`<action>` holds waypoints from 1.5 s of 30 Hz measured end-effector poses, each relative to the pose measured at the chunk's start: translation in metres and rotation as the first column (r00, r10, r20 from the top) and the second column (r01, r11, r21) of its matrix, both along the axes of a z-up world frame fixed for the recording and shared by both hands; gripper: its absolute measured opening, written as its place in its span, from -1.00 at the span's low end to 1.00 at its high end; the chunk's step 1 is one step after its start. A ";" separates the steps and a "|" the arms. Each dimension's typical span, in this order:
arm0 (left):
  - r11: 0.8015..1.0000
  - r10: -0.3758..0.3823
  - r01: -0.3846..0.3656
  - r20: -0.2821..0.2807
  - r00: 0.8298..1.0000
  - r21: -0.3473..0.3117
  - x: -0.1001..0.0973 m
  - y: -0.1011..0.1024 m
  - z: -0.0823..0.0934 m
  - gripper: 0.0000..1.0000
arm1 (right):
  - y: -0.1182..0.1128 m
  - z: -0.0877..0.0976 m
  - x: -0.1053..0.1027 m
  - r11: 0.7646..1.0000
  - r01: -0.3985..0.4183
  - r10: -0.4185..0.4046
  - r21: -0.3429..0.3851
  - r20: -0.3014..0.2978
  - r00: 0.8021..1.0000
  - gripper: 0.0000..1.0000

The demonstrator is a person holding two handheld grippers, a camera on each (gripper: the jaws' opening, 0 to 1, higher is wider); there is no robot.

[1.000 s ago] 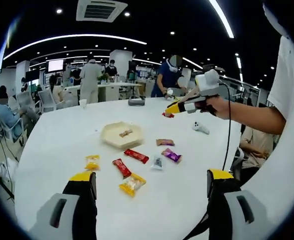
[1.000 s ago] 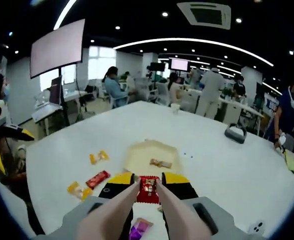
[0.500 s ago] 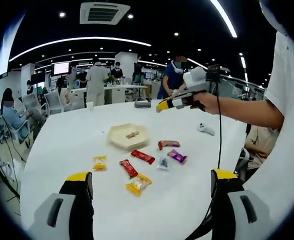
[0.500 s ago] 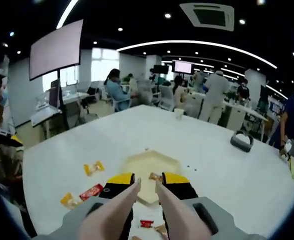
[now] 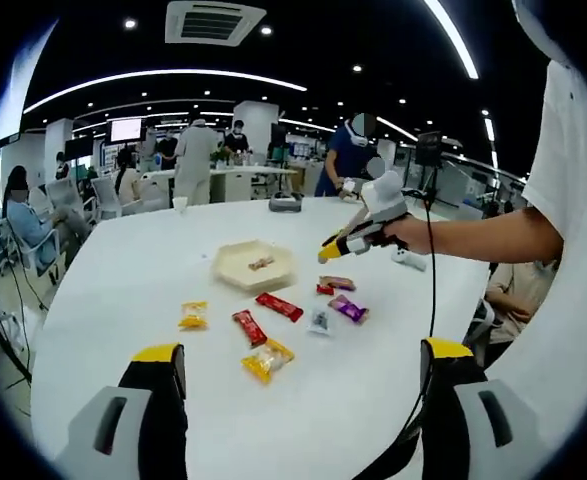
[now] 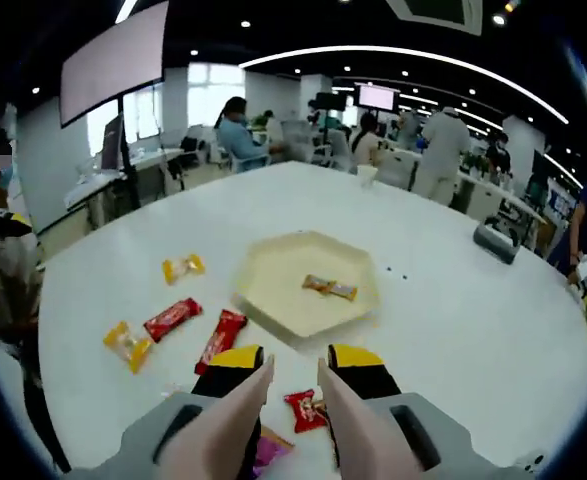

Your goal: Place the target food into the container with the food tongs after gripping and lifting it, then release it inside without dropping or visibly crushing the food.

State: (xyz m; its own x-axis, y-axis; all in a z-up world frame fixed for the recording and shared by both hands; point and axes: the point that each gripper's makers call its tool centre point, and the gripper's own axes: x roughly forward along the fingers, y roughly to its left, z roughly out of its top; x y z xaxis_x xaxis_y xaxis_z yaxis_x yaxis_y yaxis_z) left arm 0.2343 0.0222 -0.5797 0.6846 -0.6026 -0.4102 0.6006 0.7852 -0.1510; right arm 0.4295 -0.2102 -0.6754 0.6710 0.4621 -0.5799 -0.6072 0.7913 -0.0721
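Observation:
A cream hexagonal tray (image 6: 273, 300) (image 5: 235, 268) holds one brown snack (image 6: 330, 288). My right gripper (image 6: 293, 365) carries pink food tongs (image 6: 256, 385), which stand open with nothing between them. A small red packet (image 6: 303, 408) lies on the table below the tongs, on the near side of the tray. In the left gripper view the right gripper (image 5: 325, 256) hovers low beside the tray, held by a person's hand. My left gripper (image 5: 301, 350) is wide open over the near table edge, holding nothing.
Loose snacks lie on the white table (image 6: 453, 330): two red bars (image 6: 172, 318) (image 6: 221, 340), two yellow packets (image 6: 183, 267) (image 6: 128, 343) and a purple one (image 6: 268, 445). A white controller (image 5: 405, 260) sits at the right. People and desks fill the background.
The right gripper's tongs let go of the small red packet, which now lies on the table short of the tray. The right gripper has come down closer to the table.

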 end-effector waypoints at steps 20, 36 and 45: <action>0.997 0.037 -0.035 -0.025 0.999 0.075 0.007 0.020 0.005 0.89 | -0.005 -0.051 0.010 0.992 -0.130 0.130 -0.008 0.027 0.991 -0.47; 0.993 0.041 -0.038 -0.025 0.999 0.108 0.006 0.026 0.007 0.83 | -0.010 -0.064 0.018 0.998 -0.062 0.064 0.029 -0.051 0.997 -0.57; 0.996 0.023 -0.022 -0.015 1.000 0.088 0.006 0.024 0.010 0.62 | -0.009 -0.053 0.017 0.997 0.028 -0.021 0.068 -0.095 0.995 -0.64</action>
